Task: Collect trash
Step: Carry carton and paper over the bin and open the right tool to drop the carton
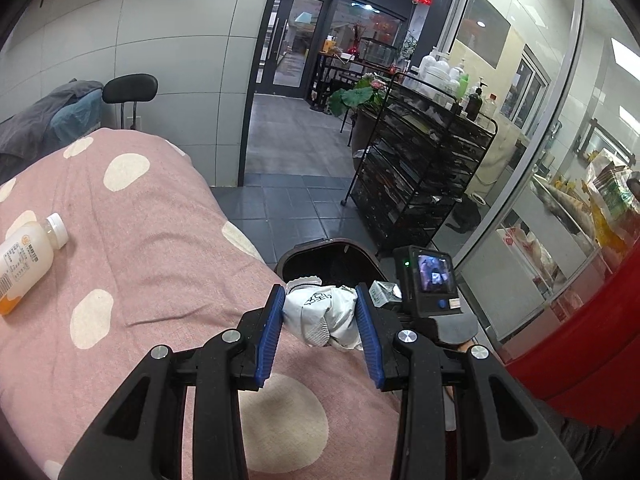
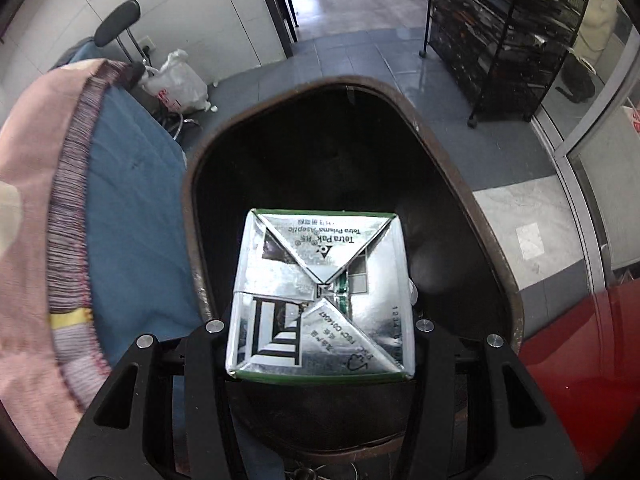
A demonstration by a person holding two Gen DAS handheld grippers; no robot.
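My left gripper (image 1: 320,312) is shut on a crumpled white wrapper (image 1: 326,314), held above the edge of the pink spotted bed cover (image 1: 152,240) near the dark bin (image 1: 312,254). My right gripper (image 2: 320,300) is shut on a silver Tetra Pak carton (image 2: 320,300), bottom facing the camera, held right over the open mouth of the dark bin (image 2: 460,184). The carton (image 1: 384,292) and the right gripper's camera body also show in the left wrist view. A plastic bottle (image 1: 28,256) with a white cap lies on the bed cover at the left.
A black wire shelf cart (image 1: 420,168) stands on the tiled floor beyond the bin. A red object (image 1: 580,352) is at the right beside a glass wall. A black stool (image 1: 130,88) and a white plastic bag (image 2: 176,80) are by the wall.
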